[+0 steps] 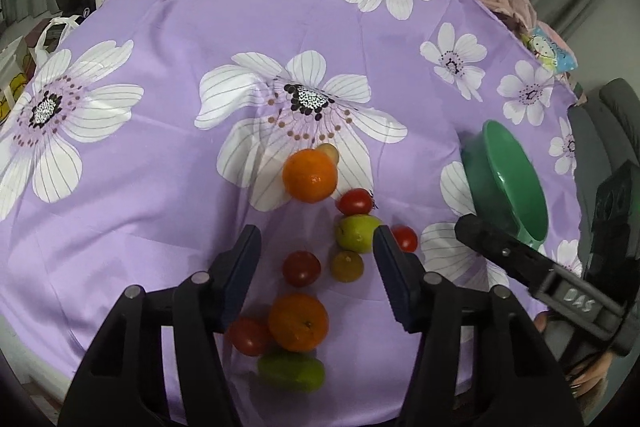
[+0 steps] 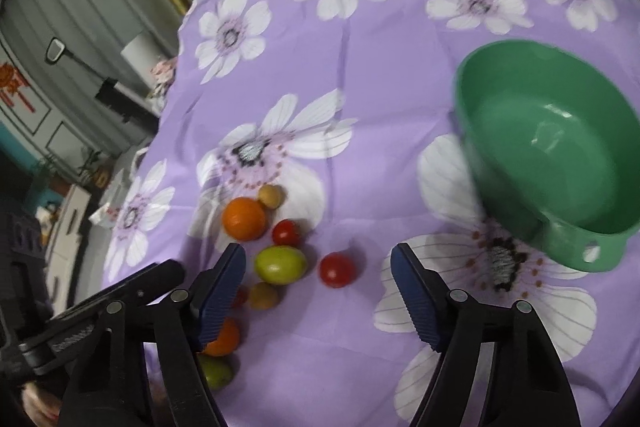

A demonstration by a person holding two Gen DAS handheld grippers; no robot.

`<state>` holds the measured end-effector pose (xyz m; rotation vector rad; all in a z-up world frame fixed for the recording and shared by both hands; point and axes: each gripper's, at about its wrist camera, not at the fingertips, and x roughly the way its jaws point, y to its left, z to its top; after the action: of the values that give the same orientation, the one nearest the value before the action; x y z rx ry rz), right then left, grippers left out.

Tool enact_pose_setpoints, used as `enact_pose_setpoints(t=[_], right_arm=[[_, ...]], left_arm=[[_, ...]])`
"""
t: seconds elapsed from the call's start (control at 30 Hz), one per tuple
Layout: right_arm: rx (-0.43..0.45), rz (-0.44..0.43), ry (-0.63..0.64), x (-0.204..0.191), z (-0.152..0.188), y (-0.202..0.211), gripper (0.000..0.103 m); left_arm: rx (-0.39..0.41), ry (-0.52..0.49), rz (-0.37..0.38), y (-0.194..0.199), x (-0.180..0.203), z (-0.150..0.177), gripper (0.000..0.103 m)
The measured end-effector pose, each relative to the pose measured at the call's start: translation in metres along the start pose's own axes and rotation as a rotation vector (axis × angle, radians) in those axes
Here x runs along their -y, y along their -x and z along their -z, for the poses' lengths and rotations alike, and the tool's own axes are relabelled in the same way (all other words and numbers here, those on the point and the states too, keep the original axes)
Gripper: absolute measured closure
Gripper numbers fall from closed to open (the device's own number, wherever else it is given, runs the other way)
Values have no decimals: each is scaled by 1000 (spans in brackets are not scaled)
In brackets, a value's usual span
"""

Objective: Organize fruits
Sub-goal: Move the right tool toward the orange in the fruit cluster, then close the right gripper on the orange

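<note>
Several small fruits lie loose on the purple flowered cloth (image 1: 160, 155): two oranges (image 1: 310, 175) (image 1: 298, 321), red tomatoes (image 1: 354, 201) (image 1: 301, 268), green fruits (image 1: 357, 231) (image 1: 291, 371) and small yellowish ones (image 1: 346, 265). My left gripper (image 1: 316, 251) is open and empty, just above the cluster. My right gripper (image 2: 316, 271) is open and empty, hovering near a red tomato (image 2: 337, 269) and a green fruit (image 2: 280, 264). An empty green bowl (image 2: 560, 163) sits to the right, also in the left wrist view (image 1: 508, 179).
The cloth (image 2: 360, 67) covers a round table whose edge drops off to the left and far side. Bags and clutter (image 1: 52, 35) stand beyond the left edge. Pink cloth and a colourful item (image 1: 552, 47) lie past the right edge.
</note>
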<state>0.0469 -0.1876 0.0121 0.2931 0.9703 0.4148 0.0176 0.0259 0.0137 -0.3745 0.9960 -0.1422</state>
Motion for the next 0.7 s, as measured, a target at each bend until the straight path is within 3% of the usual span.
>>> enact_pose_setpoints(t=[0.1,0.27,0.43,0.5,0.6,0.7], right_arm=[[-74,-75,-36,-4,-10,-10,32],[-116,-82,-42,-11,-32,-23,35],[-206,-164,-74,-18,-46,-55,41],[-238,-156,-75,-21,-48,-69,48],[-284,-148,-77,-24,-51,-91,56],[-308,-165,-71,-26,-52,-102,57]], left_arm=[[-11,-16,-26,-7,3,-7,49],[4,-42,-63,-21,8,-27,54],[-43,-26,-45,-43,4,-36,71],[-48,-40,-53,-52,4,-38,78],[-78,-38,-57,-64,2,-39,78],[-70,-34,-47,-67,1,-44,75]])
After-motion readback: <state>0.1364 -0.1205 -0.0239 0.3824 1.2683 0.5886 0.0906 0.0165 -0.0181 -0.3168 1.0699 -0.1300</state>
